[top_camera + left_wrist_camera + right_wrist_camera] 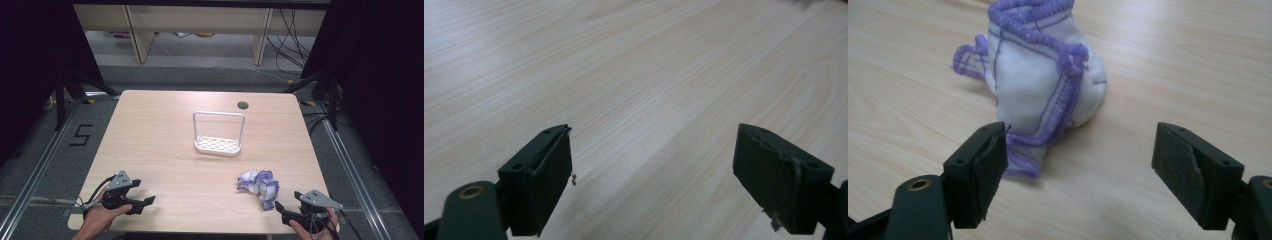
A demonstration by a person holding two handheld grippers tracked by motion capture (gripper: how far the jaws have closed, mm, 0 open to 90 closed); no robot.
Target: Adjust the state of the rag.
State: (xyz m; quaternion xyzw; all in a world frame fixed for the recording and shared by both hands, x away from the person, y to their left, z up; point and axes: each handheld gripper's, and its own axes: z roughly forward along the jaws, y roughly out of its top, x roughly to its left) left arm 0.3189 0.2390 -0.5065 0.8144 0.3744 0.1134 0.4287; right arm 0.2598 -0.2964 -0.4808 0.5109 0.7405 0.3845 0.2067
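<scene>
Light wood worktop, rounded corners, a small dark grommet hole close to the far edge.

White rack with a perforated base and a tall wire hoop handle, upright, a little beyond the middle toward the far edge, well apart from everything else.

Crumpled white cloth with purple stitched hems, bunched into a lump near the front right corner. In the right gripper view the same cloth stands heaped just ahead of the jaws, its lowest hem lying close by the left-hand jaw; touching or not, cannot tell.

Right gripper at the front right corner, held in a hand, pointing toward the cloth, just beside it. Jaws spread wide, nothing between them but bare wood.

Left gripper near the front left corner, held in a hand, pointing along the front edge toward the middle. Jaws likewise spread wide, gripping nothing, over plain wood grain; a tiny brown speck on the surface beside one jaw.
</scene>
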